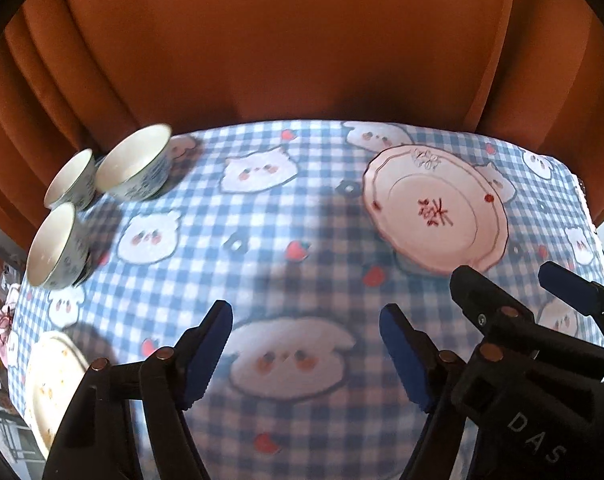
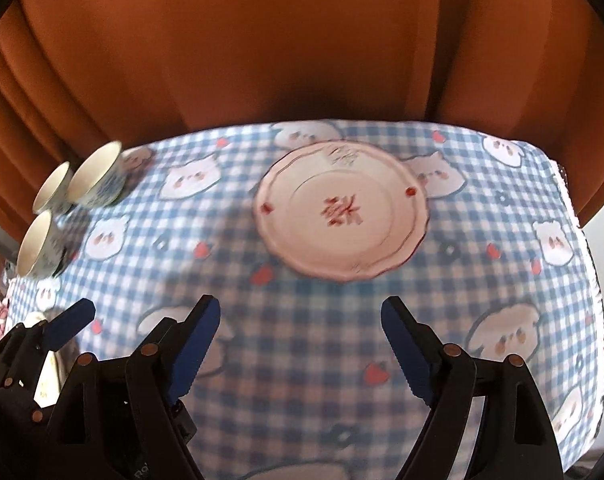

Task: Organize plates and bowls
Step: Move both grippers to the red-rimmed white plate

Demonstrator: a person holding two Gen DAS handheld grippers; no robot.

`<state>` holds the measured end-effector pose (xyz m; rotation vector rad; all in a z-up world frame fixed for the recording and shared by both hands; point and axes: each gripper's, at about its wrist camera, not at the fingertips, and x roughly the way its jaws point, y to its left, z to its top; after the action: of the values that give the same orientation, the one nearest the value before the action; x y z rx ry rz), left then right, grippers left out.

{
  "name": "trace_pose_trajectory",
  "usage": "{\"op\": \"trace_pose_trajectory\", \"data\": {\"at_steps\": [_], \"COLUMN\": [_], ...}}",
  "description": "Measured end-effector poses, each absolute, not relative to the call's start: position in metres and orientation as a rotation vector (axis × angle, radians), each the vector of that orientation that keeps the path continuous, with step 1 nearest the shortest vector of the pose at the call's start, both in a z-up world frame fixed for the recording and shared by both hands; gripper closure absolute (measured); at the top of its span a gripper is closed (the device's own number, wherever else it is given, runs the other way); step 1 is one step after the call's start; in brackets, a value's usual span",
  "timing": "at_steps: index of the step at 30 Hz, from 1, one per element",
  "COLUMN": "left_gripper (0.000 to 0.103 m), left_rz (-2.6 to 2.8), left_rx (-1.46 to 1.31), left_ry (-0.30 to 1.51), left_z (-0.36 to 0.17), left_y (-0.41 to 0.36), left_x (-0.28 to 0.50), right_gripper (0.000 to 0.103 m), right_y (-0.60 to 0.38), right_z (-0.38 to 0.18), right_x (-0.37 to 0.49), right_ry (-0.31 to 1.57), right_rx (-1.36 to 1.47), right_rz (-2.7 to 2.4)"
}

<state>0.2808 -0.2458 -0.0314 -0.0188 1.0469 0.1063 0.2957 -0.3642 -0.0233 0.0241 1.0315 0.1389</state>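
A pink plate (image 1: 436,208) with a red mark in its middle lies on the checked tablecloth at the far right; it also shows in the right wrist view (image 2: 342,210). Three white-and-blue bowls (image 1: 135,168) stand together at the far left corner, also in the right wrist view (image 2: 95,180). A cream plate (image 1: 51,384) lies at the near left edge. My left gripper (image 1: 306,352) is open and empty above the cloth. My right gripper (image 2: 299,346) is open and empty, short of the pink plate; it shows in the left wrist view (image 1: 510,288).
The blue-and-white checked tablecloth (image 1: 302,220) with animal faces covers the table. An orange curtain (image 1: 285,40) hangs behind the far edge. The table's right edge (image 2: 582,232) drops off close to the pink plate's side.
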Motion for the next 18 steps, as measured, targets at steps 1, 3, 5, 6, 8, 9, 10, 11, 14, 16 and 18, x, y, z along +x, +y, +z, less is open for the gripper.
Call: {"op": "trace_pose_trajectory", "data": {"at_steps": [1,3,5,6,8,9,10,11,14,16,18], "left_gripper": [0.026,0.027,0.028,0.028,0.029,0.029,0.029,0.029,0.032,0.033,0.033], "left_rz": [0.106,0.104,0.108,0.111,0.109,0.108,0.113,0.118,0.115,0.118,0.119], "left_rx": [-0.015,-0.005,0.008,0.006,-0.019,-0.026,-0.03,-0.032,-0.049,-0.052,-0.047], "left_ry": [1.045,1.04,1.033,1.038,1.059,1.066,1.071,1.072,1.104,1.117,1.121], "left_z": [-0.033,-0.037,-0.041,-0.044,-0.052,-0.056,-0.061,-0.066,-0.085,-0.094,-0.101], "left_y": [-0.25,-0.26,-0.269,-0.273,-0.279,-0.281,-0.284,-0.287,-0.293,-0.295,-0.297], "left_x": [0.287,0.303,0.317,0.326,0.343,0.348,0.356,0.362,0.377,0.383,0.389], "right_gripper": [0.018,0.018,0.018,0.018,0.018,0.018,0.018,0.018,0.018,0.018,0.018], "right_y": [-0.368,-0.378,-0.387,-0.39,-0.398,-0.402,-0.406,-0.409,-0.417,-0.421,-0.424], "right_z": [-0.024,-0.027,-0.03,-0.032,-0.037,-0.04,-0.044,-0.048,-0.064,-0.074,-0.084], "right_x": [0.301,0.314,0.327,0.334,0.347,0.353,0.36,0.365,0.38,0.387,0.393], "right_ry": [1.031,1.029,1.024,1.023,1.028,1.029,1.031,1.033,1.048,1.061,1.067], "right_rx": [0.026,0.035,0.052,0.056,0.066,0.073,0.082,0.087,0.094,0.101,0.099], "right_rz": [0.135,0.126,0.116,0.109,0.091,0.08,0.068,0.061,0.041,0.035,0.028]}}
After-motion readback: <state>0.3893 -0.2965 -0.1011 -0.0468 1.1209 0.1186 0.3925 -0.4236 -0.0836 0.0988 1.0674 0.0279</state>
